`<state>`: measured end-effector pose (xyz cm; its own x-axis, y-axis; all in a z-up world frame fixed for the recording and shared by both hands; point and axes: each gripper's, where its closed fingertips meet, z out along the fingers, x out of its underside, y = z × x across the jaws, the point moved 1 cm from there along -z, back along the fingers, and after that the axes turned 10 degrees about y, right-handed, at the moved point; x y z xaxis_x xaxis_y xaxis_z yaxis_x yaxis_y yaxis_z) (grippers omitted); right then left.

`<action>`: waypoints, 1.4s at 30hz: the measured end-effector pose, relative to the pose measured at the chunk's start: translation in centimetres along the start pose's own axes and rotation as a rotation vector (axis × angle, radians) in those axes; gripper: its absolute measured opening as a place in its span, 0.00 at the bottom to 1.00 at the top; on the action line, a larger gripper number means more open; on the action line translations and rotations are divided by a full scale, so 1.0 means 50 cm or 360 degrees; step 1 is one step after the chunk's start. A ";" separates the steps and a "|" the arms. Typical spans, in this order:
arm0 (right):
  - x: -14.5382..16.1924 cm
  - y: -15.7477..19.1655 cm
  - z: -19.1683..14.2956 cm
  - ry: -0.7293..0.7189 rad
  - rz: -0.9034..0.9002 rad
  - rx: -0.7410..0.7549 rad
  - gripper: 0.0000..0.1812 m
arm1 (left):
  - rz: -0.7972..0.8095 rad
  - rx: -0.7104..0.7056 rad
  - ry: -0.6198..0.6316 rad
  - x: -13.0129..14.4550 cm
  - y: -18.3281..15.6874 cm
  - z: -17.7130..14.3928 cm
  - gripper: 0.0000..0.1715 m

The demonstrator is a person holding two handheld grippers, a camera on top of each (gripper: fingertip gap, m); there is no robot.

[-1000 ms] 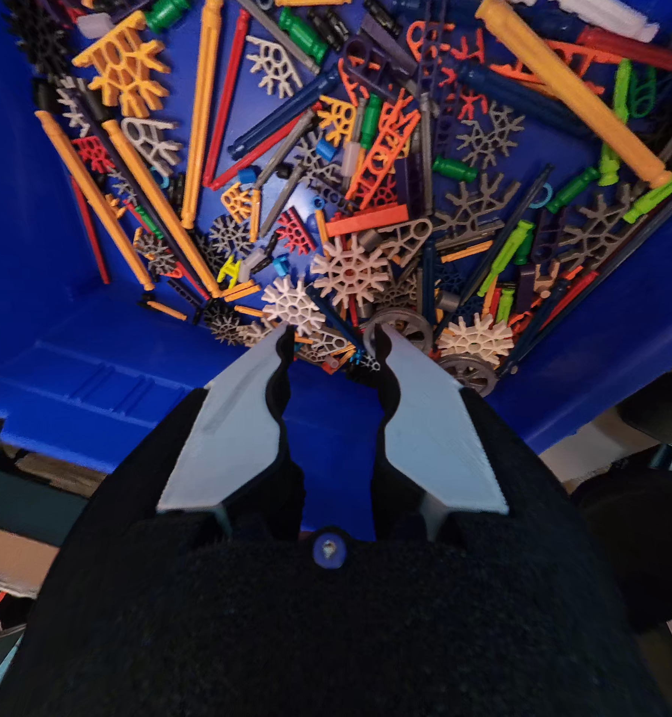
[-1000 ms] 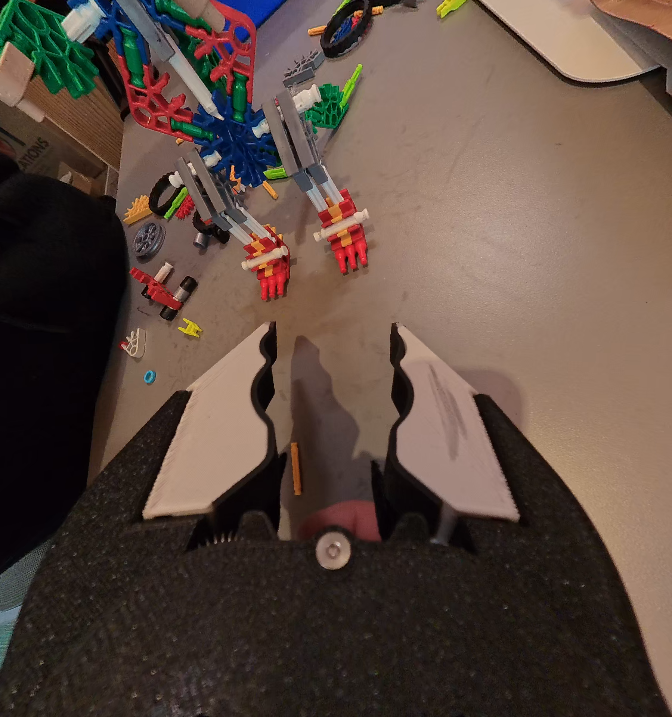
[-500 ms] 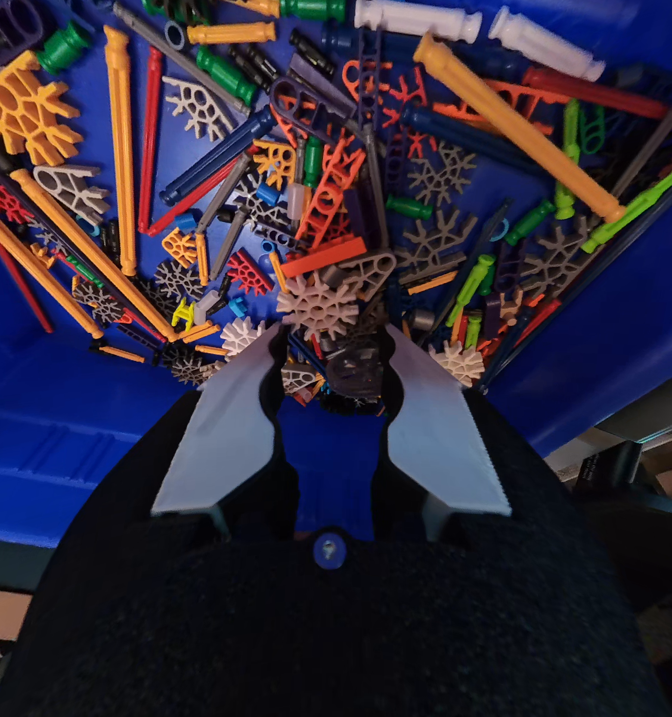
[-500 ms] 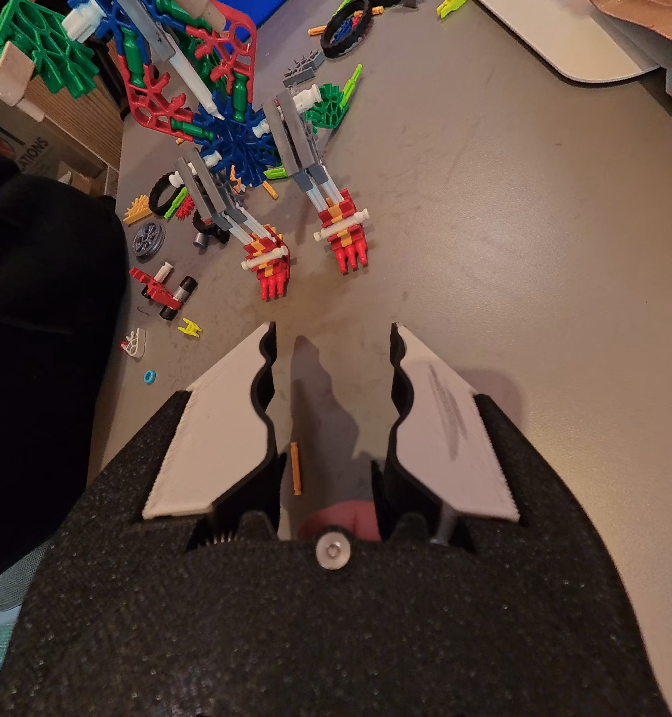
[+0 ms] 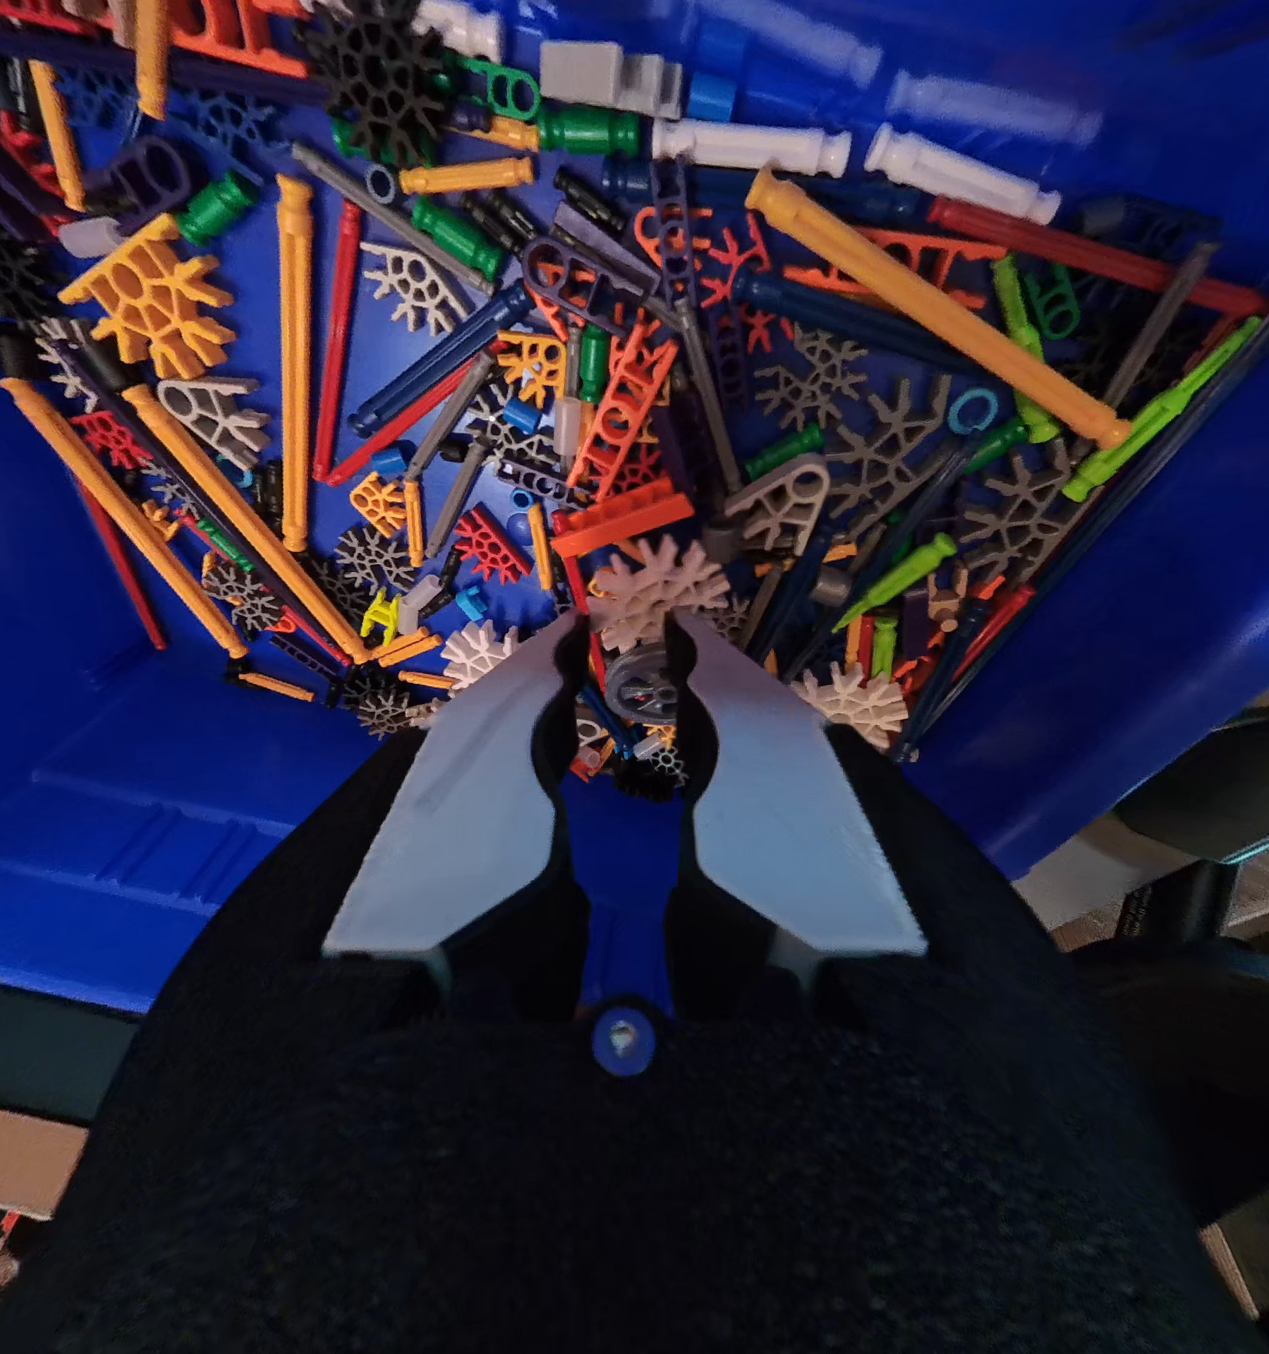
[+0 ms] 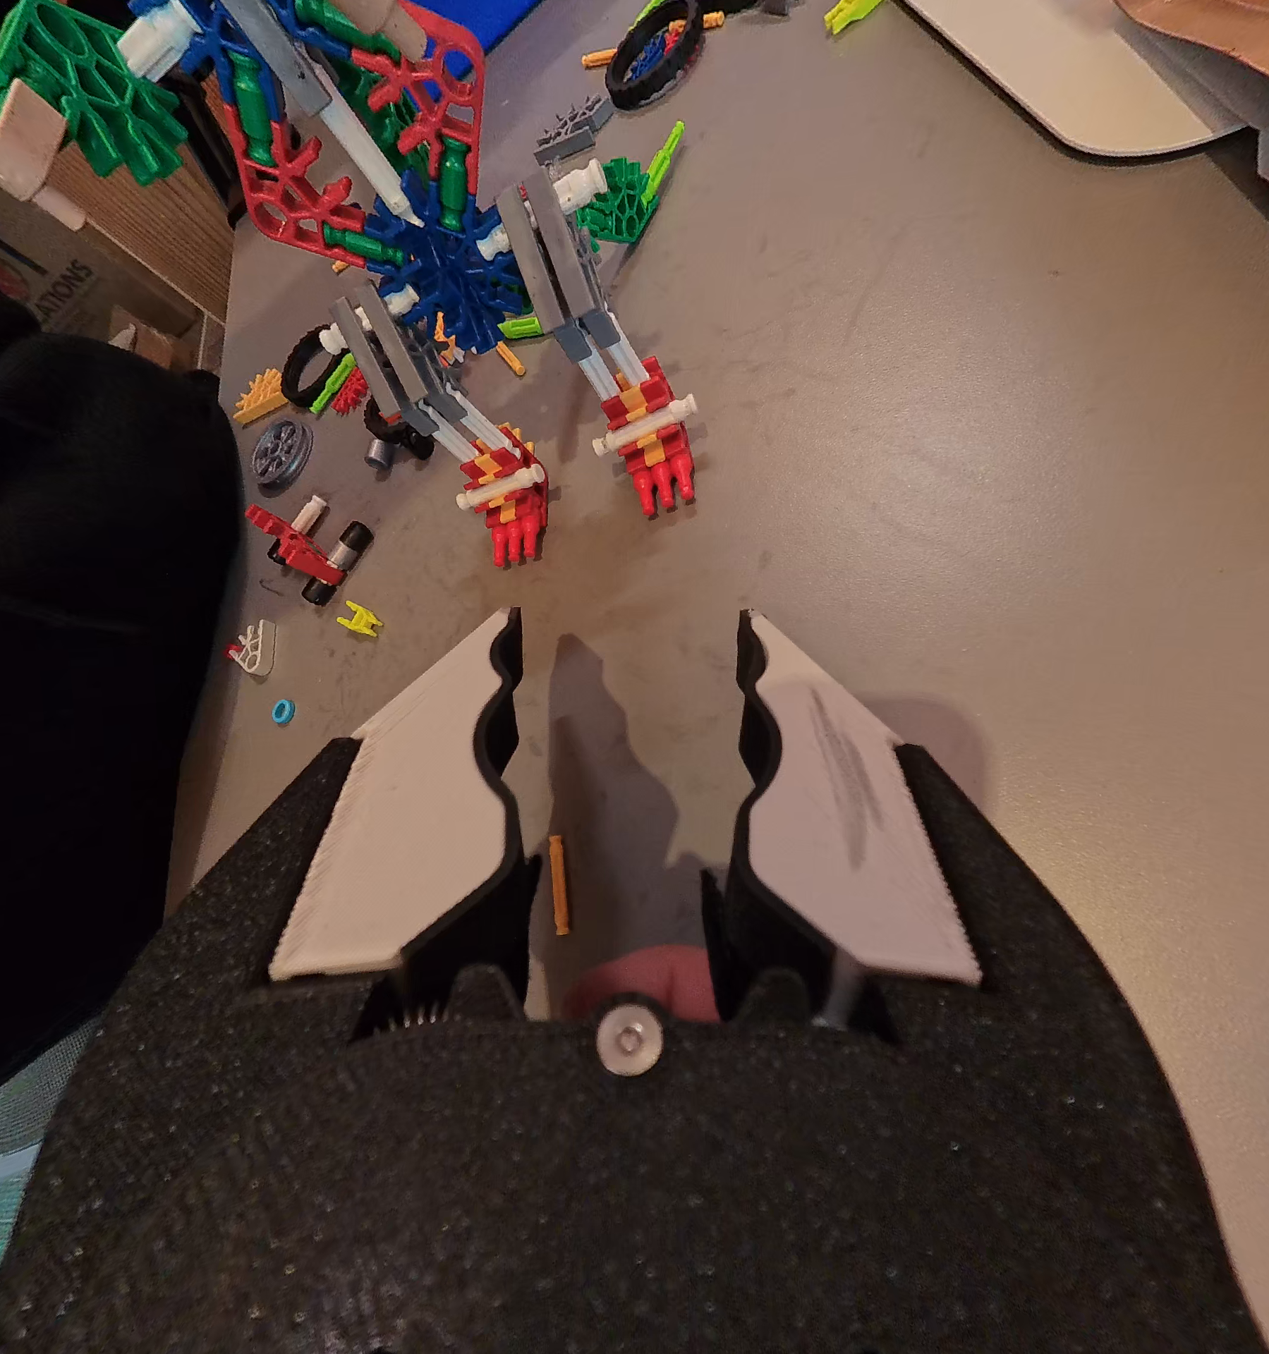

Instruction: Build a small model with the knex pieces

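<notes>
Gripping a grey spoked wheel (image 5: 642,692) between narrowed jaws, the left tongs (image 5: 620,634) sit at the near edge of the heap in the blue bin (image 5: 103,820); half a second ago they stood wider, spread over the same dark jumble, and a second ago the wheel lay just off the right finger tip. The wheel's rim presses the right finger's (image 5: 778,791) inner edge, while a thin red rod (image 5: 593,637) runs close along the left finger (image 5: 470,791); whether that finger bears on the wheel cannot be told. Just beyond the tips lies a tan snowflake connector (image 5: 657,590), with an orange-red brick (image 5: 620,520) past it and a white snowflake connector (image 5: 481,652) to the left. More of the bin's far wall shows than before, with white rods (image 5: 752,143) along it.

The right tongs (image 6: 630,614) hang spread and empty above the grey tabletop (image 6: 983,439), unchanged across all three moments. A short orange rod (image 6: 558,883) lies between the fingers near their base. Ahead stands a multicoloured rod-and-connector model (image 6: 441,249), its two red feet (image 6: 653,447) nearest the tips.
</notes>
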<state>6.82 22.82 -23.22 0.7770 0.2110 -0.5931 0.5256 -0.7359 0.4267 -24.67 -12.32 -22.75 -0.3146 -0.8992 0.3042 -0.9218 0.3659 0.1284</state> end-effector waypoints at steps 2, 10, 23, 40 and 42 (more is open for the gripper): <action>0.000 0.000 0.000 0.0000 0.0000 0.0000 0.32 | 0.0004 0.0001 -0.0010 -0.003 -0.001 -0.001 0.08; 0.000 0.000 0.000 0.0000 0.0000 0.0000 0.32 | 0.0030 -0.0025 -0.0123 -0.025 0.002 -0.009 0.05; -0.001 0.000 0.000 -0.0001 0.0009 -0.0008 0.32 | -0.0026 0.0031 -0.0207 -0.028 -0.005 -0.010 0.23; 0.000 -0.001 0.000 0.0000 0.0004 -0.0003 0.32 | 0.0010 -0.0006 -0.0251 -0.047 -0.022 0.004 0.08; 0.000 -0.001 0.000 0.0000 0.0003 -0.0002 0.32 | 0.0008 -0.0017 -0.0239 -0.042 -0.021 0.005 0.08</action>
<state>6.80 22.86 -23.23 0.7779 0.2097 -0.5923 0.5246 -0.7357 0.4285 -23.10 -10.85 -23.77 -0.3503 -0.9228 0.1602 -0.9178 0.3723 0.1378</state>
